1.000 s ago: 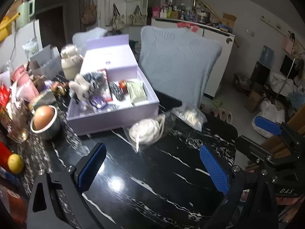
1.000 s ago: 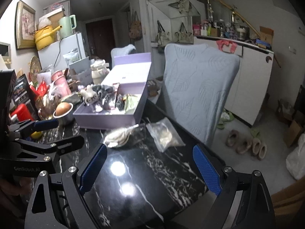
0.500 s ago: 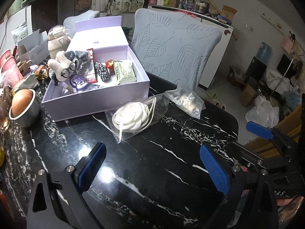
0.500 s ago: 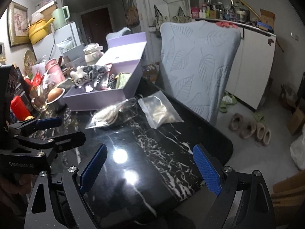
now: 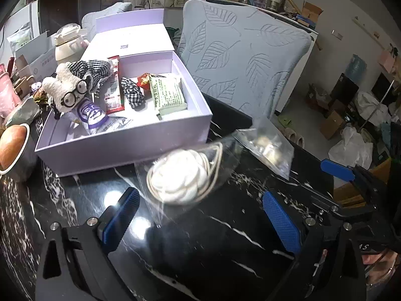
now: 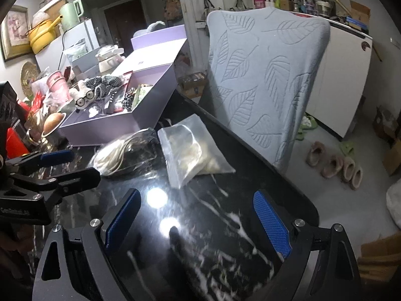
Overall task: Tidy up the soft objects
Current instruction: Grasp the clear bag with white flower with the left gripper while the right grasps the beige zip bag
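Closer now: left gripper (image 5: 200, 215), wide open, empty, before bagged white pad (image 5: 180, 176). Right gripper (image 6: 196, 223), wide open, empty, near second bag (image 6: 190, 150). Purple box (image 5: 120, 148) behind.

At the table's far edge you see a chair draped in a pale blue leaf-pattern cover (image 6: 265, 75), with a white cabinet (image 6: 343, 75) behind it and several pairs of slippers (image 6: 333, 163) on the floor to its right. At the left, a round metal bowl (image 5: 15, 155) holds what appears to be a brown egg or fruit; blur prevents confirmation. On the white fridge (image 6: 75, 37) stand a yellow pot (image 6: 41, 36) and a green kettle (image 6: 71, 13).
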Action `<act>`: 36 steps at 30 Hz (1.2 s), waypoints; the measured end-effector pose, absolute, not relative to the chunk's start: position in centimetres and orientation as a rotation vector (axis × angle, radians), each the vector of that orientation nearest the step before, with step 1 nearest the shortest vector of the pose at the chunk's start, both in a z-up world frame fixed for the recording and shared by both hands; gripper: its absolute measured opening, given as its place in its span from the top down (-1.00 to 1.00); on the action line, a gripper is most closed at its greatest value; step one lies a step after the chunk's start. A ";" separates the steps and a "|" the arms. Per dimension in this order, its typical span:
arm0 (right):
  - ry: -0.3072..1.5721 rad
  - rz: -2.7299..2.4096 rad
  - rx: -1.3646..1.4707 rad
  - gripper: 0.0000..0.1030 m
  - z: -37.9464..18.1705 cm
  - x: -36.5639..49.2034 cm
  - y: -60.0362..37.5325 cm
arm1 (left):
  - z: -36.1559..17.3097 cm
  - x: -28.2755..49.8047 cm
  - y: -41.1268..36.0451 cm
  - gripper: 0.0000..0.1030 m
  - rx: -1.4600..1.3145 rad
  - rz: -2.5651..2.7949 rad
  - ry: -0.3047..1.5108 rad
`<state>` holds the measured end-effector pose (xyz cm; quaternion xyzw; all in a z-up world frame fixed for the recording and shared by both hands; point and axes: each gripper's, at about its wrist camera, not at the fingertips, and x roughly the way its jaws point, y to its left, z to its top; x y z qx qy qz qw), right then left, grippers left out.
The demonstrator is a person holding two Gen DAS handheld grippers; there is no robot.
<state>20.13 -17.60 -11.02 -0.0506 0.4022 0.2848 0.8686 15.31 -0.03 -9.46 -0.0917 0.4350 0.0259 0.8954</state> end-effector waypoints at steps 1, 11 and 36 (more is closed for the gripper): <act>0.842 0.603 -0.113 -0.80 -11.1 20.5 -17.3 | -9.5 15.5 0.1 -0.95 -0.192 0.057 0.903; 0.857 0.679 -0.158 -0.79 -12.0 24.6 -14.4 | -10.5 17.0 2.0 -0.95 -0.232 0.075 0.935; 0.897 0.664 -0.211 -0.12 -13.2 26.2 -14.0 | -14.5 21.8 1.4 -0.99 -0.145 0.130 1.052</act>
